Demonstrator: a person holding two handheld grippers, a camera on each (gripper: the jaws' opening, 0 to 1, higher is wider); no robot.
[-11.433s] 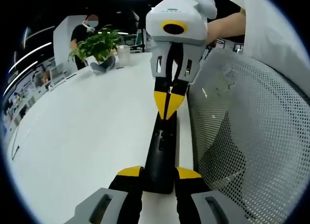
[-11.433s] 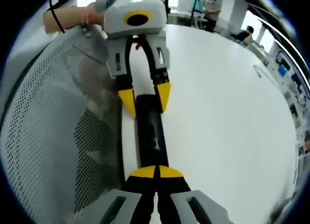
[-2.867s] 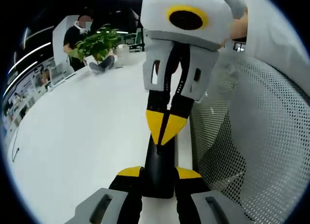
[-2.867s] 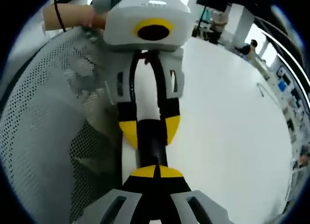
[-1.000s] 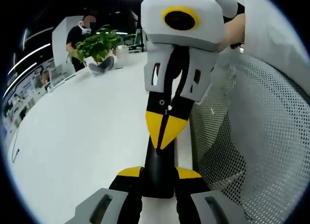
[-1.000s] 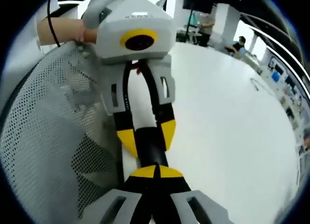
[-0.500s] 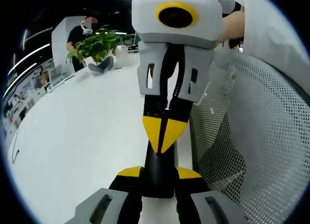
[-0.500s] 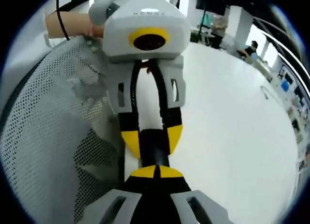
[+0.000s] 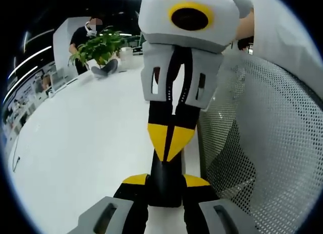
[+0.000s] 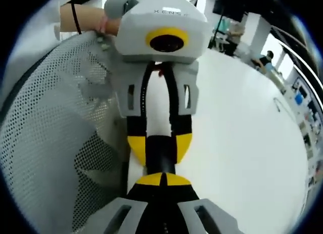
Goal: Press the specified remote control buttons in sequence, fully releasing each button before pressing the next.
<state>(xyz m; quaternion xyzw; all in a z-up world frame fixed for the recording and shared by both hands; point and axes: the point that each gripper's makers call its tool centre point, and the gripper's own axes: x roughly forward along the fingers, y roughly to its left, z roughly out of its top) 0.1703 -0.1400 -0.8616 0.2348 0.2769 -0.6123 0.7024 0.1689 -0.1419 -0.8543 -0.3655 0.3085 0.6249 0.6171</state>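
On the white table (image 9: 75, 143), the slim black remote control (image 9: 164, 181) lies clamped at its near end between the left gripper (image 9: 165, 181)'s yellow-tipped jaws. Opposite it, the right gripper (image 10: 162, 181) has its jaws closed together, tips pressing down on the remote's black face beside a white mesh chair back (image 9: 262, 143).

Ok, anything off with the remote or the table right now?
Nothing damaged or spilled. The remote lies flat at the white table's edge beside a mesh chair back, gripped by the left gripper; the shut right gripper tips sit on it.
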